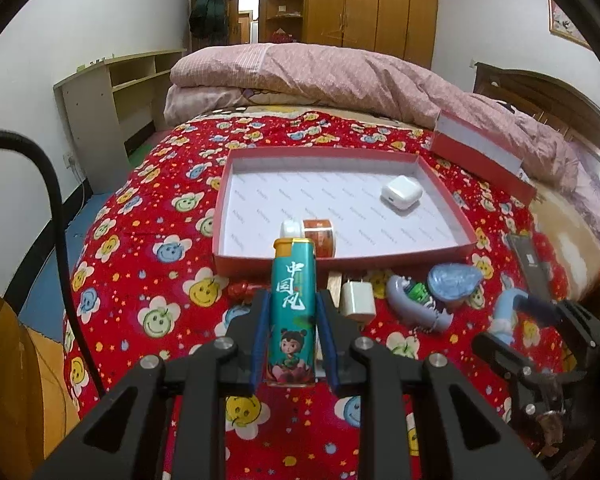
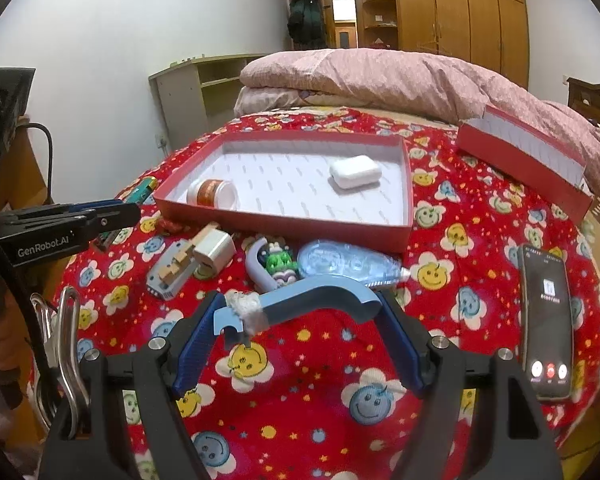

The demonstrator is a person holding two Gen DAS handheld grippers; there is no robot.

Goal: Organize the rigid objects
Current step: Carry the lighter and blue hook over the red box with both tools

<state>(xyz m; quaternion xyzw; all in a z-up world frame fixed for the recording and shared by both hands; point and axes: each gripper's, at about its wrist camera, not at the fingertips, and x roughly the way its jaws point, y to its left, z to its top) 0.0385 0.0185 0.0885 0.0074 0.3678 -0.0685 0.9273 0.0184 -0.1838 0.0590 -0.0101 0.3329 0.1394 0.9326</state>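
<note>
My left gripper (image 1: 293,300) is shut on a teal lighter (image 1: 293,312) with a yellow cap, held upright just in front of the red tray (image 1: 466,236). The tray holds a white earbud case (image 1: 402,192) and a small orange-labelled jar (image 1: 320,236). My right gripper (image 2: 300,308) is shut on a light blue curved handle tool (image 2: 312,300) with white tape on it, held above the bedspread in front of the tray (image 2: 284,224). The left gripper (image 2: 116,212) shows at the left of the right wrist view with the lighter (image 2: 140,192).
On the red smiley bedspread before the tray lie a white charger plug (image 2: 214,252), a wooden puzzle on a grey device (image 2: 172,272), a green toy keychain (image 2: 280,264), a clear blue tape dispenser (image 2: 348,264). A phone (image 2: 548,320) lies right. The tray lid (image 2: 520,156) and pink quilt (image 2: 380,76) lie behind.
</note>
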